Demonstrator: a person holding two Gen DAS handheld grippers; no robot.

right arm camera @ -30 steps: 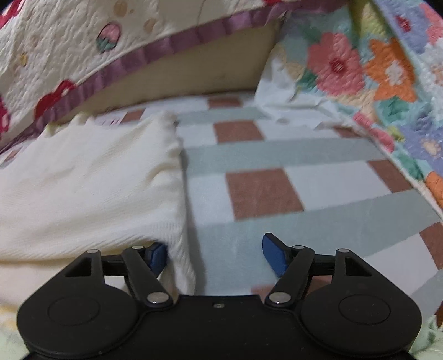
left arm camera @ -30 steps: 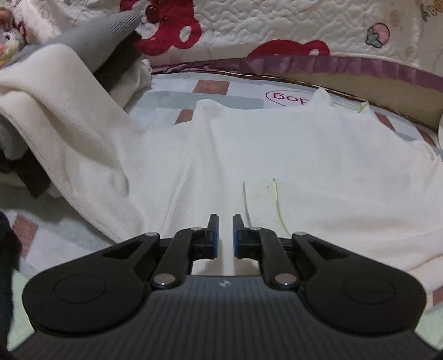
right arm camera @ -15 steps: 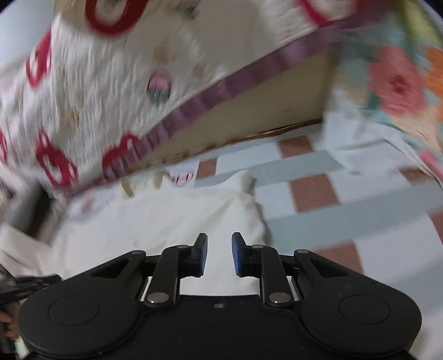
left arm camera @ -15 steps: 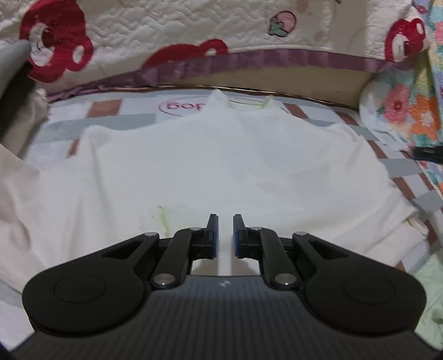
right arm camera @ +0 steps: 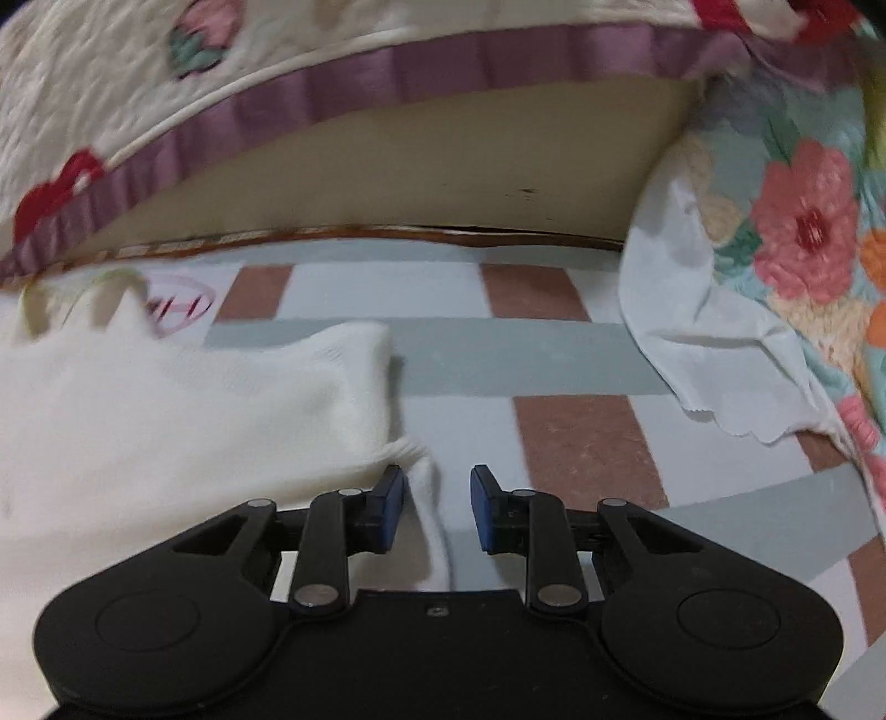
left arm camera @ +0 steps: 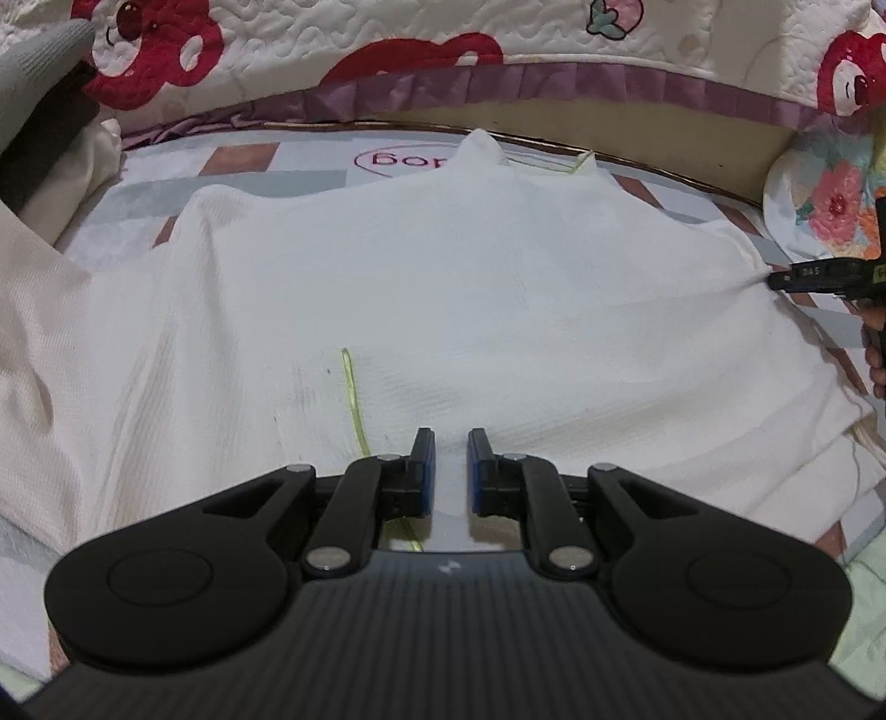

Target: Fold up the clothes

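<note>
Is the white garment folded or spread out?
Spread out. The garment lies mostly flat across the checked sheet, in a single layer with no fold, though its right edge is bunched.

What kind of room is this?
Probably a bedroom: a cream garment lies on a checked sheet, with a bear-print quilt and a floral quilt around it.

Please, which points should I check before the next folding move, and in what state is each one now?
1. Right gripper holds the white garment: edge inside, jaws apart, not ok.
2. Left gripper holds cloth: narrow gap, cannot tell.
3. Garment lies flat: left side creased, not ok.
4. Checked sheet right of the garment is bare: ok.
</note>
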